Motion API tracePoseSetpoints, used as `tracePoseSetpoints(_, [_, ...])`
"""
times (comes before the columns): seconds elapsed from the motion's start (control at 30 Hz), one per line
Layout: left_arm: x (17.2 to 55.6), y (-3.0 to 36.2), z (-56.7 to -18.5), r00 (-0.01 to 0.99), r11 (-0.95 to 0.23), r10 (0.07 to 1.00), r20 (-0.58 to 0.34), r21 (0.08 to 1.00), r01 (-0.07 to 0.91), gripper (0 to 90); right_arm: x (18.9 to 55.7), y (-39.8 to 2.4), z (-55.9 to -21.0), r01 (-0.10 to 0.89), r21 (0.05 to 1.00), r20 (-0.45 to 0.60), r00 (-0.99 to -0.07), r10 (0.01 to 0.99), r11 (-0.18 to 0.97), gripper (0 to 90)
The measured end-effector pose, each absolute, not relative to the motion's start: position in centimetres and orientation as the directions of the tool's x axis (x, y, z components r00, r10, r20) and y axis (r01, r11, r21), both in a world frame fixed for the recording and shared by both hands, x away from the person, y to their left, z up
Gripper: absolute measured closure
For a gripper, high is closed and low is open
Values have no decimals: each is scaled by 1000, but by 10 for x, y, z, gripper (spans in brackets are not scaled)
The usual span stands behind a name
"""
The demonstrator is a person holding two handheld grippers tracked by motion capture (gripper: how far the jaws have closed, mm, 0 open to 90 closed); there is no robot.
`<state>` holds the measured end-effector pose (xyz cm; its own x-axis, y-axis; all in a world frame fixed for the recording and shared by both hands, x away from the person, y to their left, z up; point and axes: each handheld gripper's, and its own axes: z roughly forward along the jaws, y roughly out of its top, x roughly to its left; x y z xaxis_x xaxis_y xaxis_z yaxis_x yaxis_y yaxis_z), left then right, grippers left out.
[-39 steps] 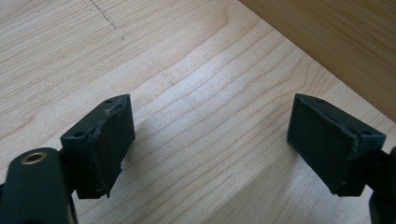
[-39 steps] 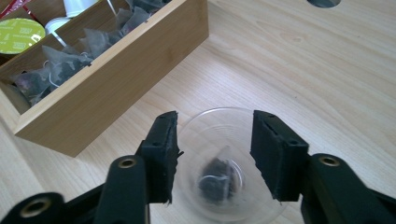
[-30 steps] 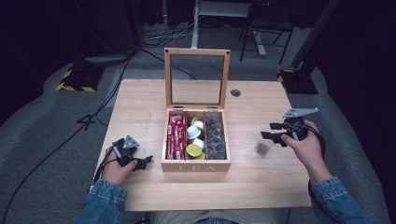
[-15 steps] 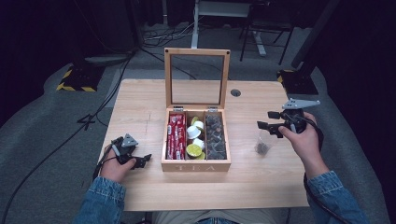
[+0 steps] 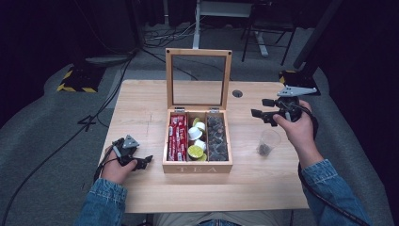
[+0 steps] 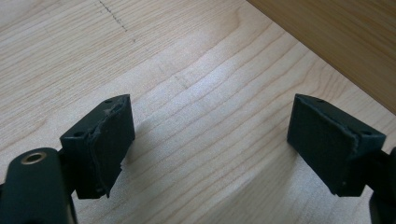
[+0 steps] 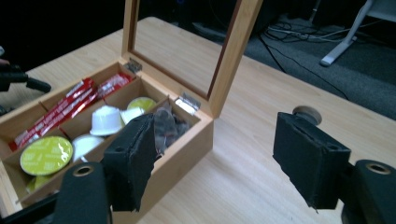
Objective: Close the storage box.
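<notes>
Jaws of the right gripper (image 5: 261, 108), just opened, are being held spread and empty above a small clear plastic cup (image 5: 268, 142) with dark contents, the left gripper (image 6: 210, 144) likewise spread.

Table (image 5: 141, 101): tea box (image 5: 197, 165), cup (image 5: 268, 141)

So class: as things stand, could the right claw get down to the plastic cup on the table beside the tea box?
Probably yes. The right claw is open, holds nothing and hangs just above and behind the cup. The cup stands by itself to the right of the tea box, with nothing between it and the claw.
</notes>
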<state>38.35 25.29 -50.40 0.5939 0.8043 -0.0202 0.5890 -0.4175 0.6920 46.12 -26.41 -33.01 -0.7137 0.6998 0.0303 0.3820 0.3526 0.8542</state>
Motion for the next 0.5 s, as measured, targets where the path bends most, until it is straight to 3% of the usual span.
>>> tracePoseSetpoints(0.5, [383,253,-504,594,-418,804,-19,692,589,153,504,-232,-303,347,886,44,-723,689,308,297])
